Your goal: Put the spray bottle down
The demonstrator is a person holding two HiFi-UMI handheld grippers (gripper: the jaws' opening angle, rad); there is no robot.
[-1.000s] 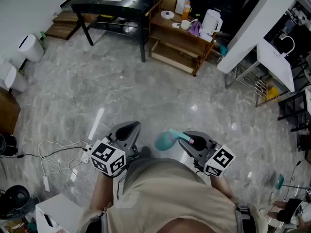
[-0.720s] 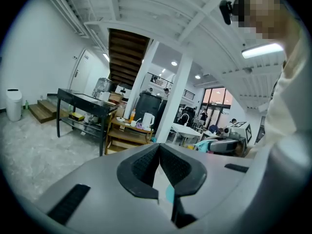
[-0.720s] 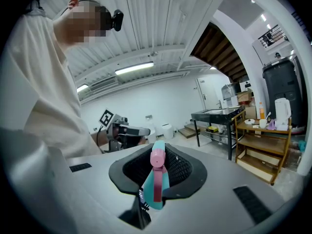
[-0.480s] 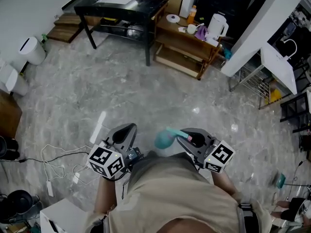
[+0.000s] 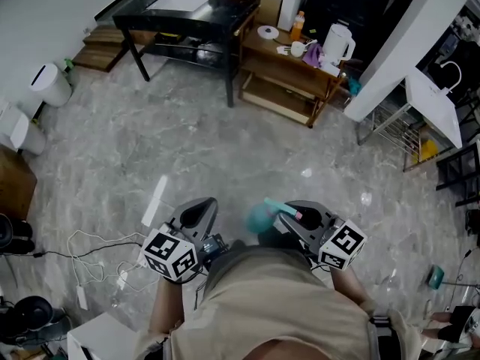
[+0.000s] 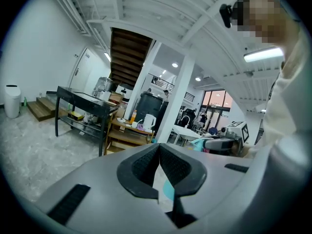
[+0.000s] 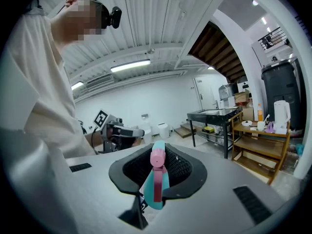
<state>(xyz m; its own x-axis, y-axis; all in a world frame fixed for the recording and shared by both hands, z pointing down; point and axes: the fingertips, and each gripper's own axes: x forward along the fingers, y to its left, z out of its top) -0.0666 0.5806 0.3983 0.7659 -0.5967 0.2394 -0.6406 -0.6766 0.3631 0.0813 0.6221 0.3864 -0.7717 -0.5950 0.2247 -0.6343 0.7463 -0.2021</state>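
A teal spray bottle (image 5: 261, 217) with a pink nozzle hangs above the marble floor, in front of the person's body. My right gripper (image 5: 291, 214) is shut on it. In the right gripper view the pink nozzle and teal neck of the bottle (image 7: 157, 178) sit squeezed between the dark pads of that gripper (image 7: 157, 156). My left gripper (image 5: 199, 211) is held level beside it, a hand's width to the left. Its pads (image 6: 146, 162) meet at the tips of the left gripper (image 6: 159, 148) with nothing between them.
Ahead stand a black table (image 5: 187, 10) and a low wooden shelf table (image 5: 289, 70) with a white kettle (image 5: 337, 42) on it. A white pillar (image 5: 401, 43) rises at the right. White bins (image 5: 46, 82) and loose cables (image 5: 90, 253) lie at the left.
Both grippers have drifted a little way across the floor with the person. The bottle stays in the right gripper's jaws, and the left jaws stay closed.
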